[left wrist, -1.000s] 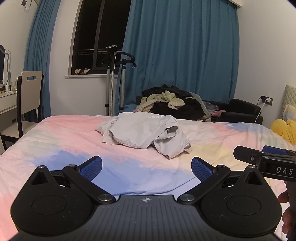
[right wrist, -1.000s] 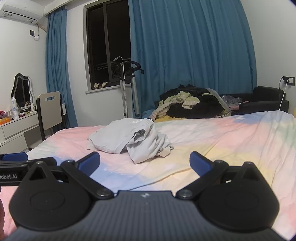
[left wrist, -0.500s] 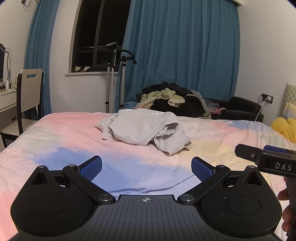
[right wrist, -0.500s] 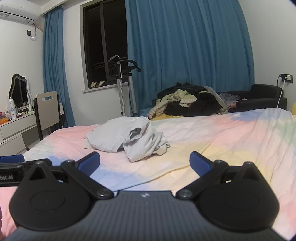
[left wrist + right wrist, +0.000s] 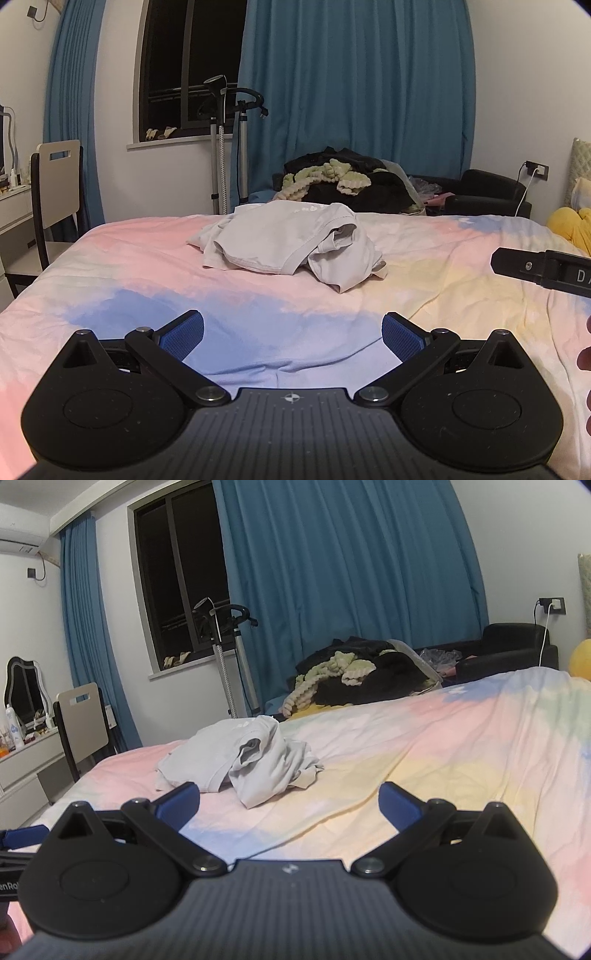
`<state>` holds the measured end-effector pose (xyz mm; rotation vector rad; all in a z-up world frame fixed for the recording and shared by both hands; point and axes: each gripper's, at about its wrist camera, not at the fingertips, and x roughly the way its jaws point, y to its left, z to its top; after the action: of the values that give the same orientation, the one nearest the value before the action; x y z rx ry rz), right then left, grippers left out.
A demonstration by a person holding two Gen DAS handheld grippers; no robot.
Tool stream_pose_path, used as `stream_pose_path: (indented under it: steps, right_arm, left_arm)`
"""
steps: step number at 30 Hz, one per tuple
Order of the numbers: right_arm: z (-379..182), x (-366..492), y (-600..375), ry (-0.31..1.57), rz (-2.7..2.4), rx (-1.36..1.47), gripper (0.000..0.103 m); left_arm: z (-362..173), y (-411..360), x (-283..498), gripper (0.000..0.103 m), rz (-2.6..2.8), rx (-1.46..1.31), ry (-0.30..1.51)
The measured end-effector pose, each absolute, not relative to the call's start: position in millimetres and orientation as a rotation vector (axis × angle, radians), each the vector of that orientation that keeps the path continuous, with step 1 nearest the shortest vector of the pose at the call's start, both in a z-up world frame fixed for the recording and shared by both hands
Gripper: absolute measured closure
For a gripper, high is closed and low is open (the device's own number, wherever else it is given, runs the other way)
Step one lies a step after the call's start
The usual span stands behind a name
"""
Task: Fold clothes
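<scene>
A crumpled light grey garment [image 5: 291,242] lies in a heap on the pastel pink, blue and yellow bedsheet [image 5: 147,266], toward the far side of the bed. It also shows in the right wrist view [image 5: 243,764], left of centre. My left gripper [image 5: 292,334] is open and empty, low over the near part of the bed, well short of the garment. My right gripper [image 5: 288,805] is open and empty, also short of the garment, which lies just beyond its left finger.
A pile of dark and pale green clothes [image 5: 343,184] sits on a black sofa [image 5: 487,188] behind the bed. A garment steamer stand [image 5: 229,147] is by the window. A chair [image 5: 55,192] and dresser stand at left. A yellow cushion [image 5: 569,225] lies at right.
Both grippers have shifted slightly, so the garment sits a little lower and nearer in both views. The right view has rolled so the bed slopes. Both grippers stayed open.
</scene>
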<state>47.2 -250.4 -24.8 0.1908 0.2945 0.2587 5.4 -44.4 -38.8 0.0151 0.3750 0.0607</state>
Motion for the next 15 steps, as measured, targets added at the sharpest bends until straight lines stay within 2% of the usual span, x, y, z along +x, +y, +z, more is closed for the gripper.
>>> stream_pose_path:
  steps: [15]
  right_arm:
    - [-35,48,-240,0.304,0.281,0.126,0.000]
  left_arm:
    - [-29,-45,17,0.000,0.037,-0.016,0.376]
